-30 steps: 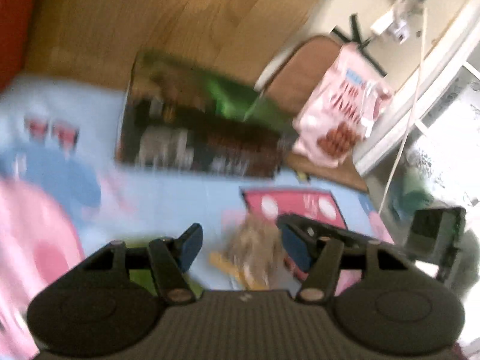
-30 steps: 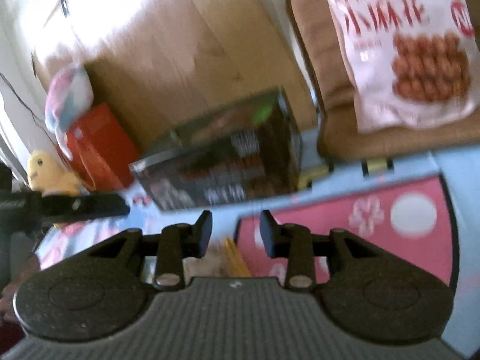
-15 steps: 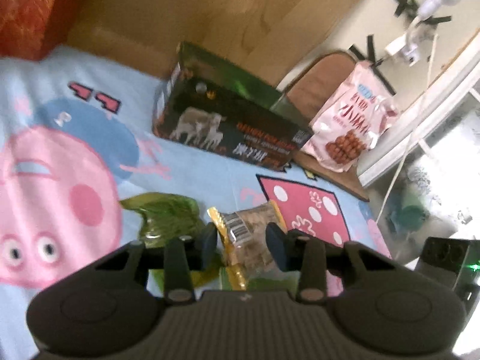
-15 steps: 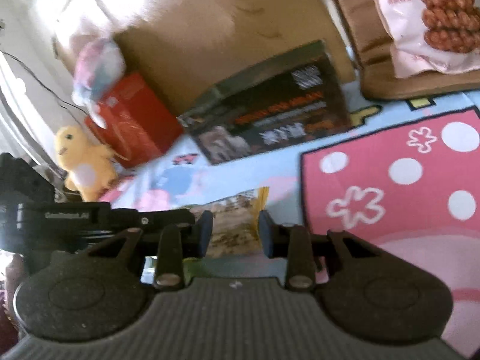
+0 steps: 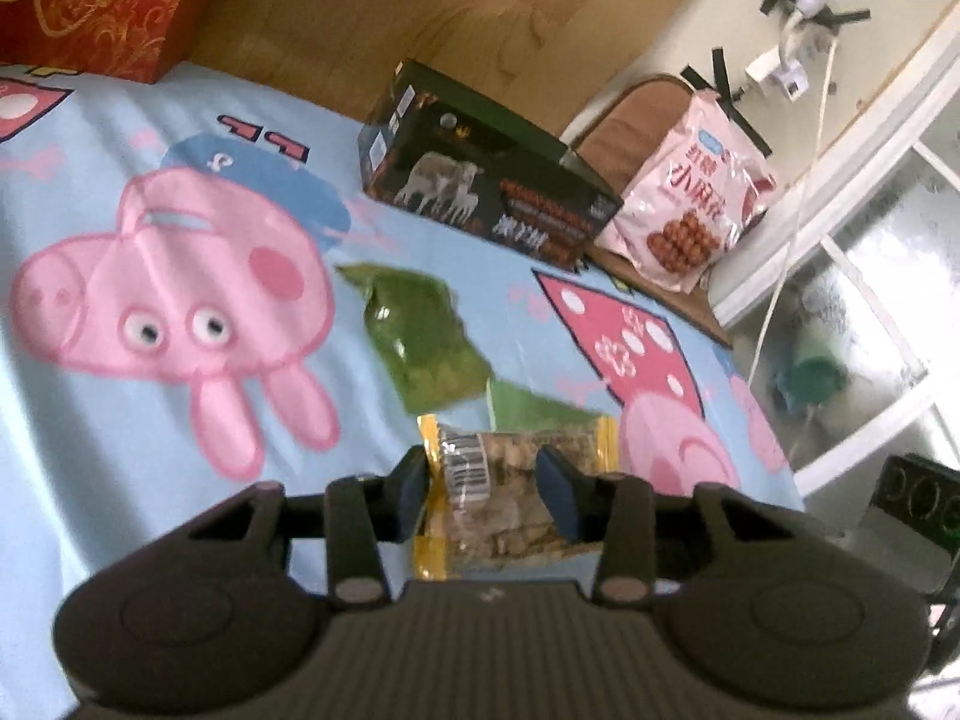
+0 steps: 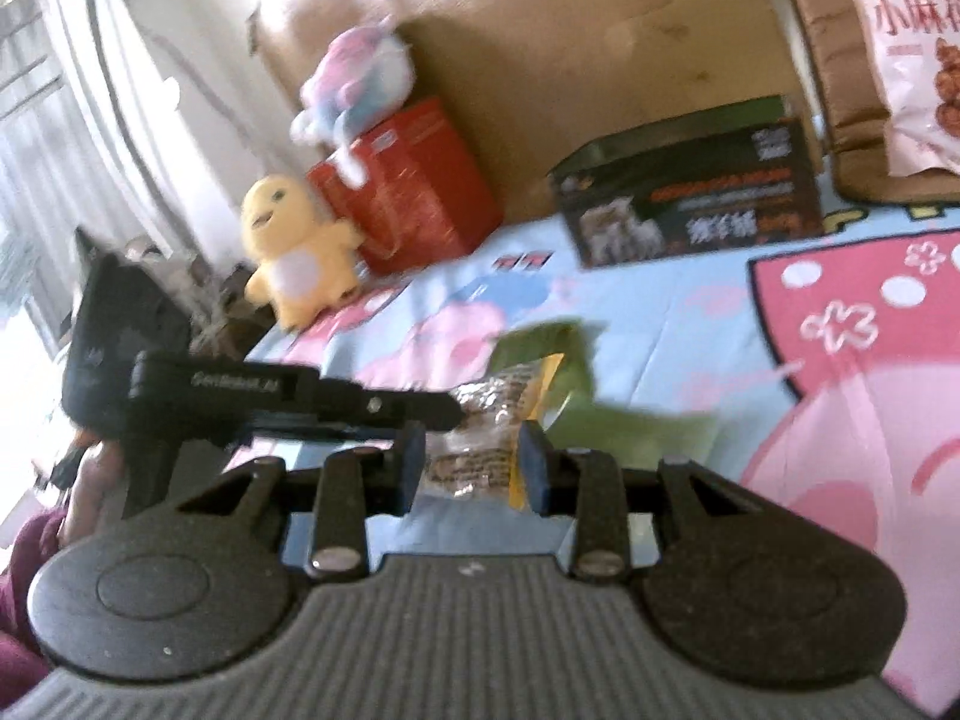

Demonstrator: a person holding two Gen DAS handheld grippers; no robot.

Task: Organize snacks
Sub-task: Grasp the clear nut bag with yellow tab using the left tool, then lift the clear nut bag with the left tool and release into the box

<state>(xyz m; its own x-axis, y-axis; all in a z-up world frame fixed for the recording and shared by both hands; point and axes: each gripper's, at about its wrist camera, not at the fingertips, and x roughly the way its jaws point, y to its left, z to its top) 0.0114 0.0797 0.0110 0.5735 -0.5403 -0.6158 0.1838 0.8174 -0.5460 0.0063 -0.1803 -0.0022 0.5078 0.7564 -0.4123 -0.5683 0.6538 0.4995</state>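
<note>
Both grippers meet at one clear snack packet on a cartoon-print sheet.

The light blue sheet point(image 5: 150, 138) with pink pig figures bears a dark box point(image 5: 480, 192) at its far edge, with a pink snack bag point(image 5: 690, 204) on a brown cushion point(image 5: 630, 120) beside it. Green packets point(image 5: 420, 336) lie mid-sheet. Nearest, the yellow-edged clear snack packet point(image 5: 510, 492) sits between the left gripper point(image 5: 489, 495) fingers, whose jaws have just been opening slightly; whether the pads press it I cannot tell. The right gripper point(image 6: 471, 462) also straddles that packet, fingers close at its sides, grip unclear.
</note>
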